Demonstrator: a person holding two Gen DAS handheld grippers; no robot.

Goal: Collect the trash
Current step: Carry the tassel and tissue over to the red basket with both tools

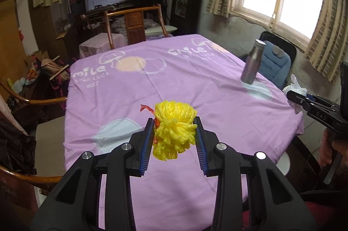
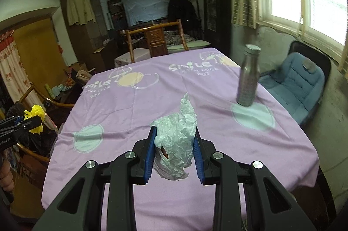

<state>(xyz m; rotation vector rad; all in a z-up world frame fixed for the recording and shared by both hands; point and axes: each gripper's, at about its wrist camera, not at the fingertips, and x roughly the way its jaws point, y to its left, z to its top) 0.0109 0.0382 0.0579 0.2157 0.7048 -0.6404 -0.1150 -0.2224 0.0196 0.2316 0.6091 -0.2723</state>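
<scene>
A: Two pieces of trash held, both off the table. Left gripper clamps the yellow foam net, a red scrap poking out at its left side. Right gripper pinches the crumpled white wrapper

B: Risks?

A: Wrapper's thin and slick, much of it hangs free past the pads, so a quick swing could slide it out. Net is springy, red scrap looks loose and may drop. Steel bottle stands near the right edge, a wide sweep could tip it. No bin visible in either view
</scene>
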